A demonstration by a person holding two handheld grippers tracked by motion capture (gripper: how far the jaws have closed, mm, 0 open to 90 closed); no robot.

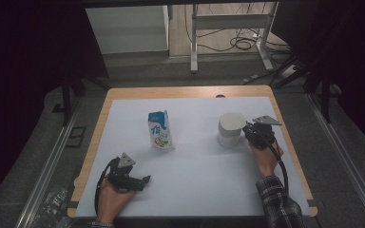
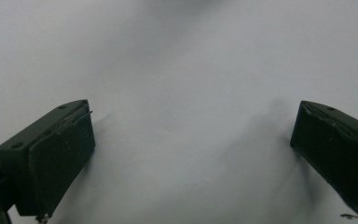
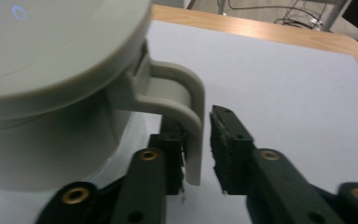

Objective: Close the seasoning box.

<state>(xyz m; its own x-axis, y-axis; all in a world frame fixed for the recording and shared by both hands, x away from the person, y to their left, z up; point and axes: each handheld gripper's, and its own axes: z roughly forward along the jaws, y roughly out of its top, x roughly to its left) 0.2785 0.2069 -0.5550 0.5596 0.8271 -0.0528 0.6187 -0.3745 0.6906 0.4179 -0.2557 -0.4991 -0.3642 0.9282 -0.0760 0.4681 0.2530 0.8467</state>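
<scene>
Right tool (image 3: 196,149) astride white jug (image 3: 51,93) handle, not yet clamped; left tool (image 2: 191,158) wide open.

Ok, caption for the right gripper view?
Right gripper with its jaws either side of the white jug's handle, a small gap still at one pad.

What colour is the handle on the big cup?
The handle is pale grey-white, like the cup itself. The right gripper view shows it best.
</scene>
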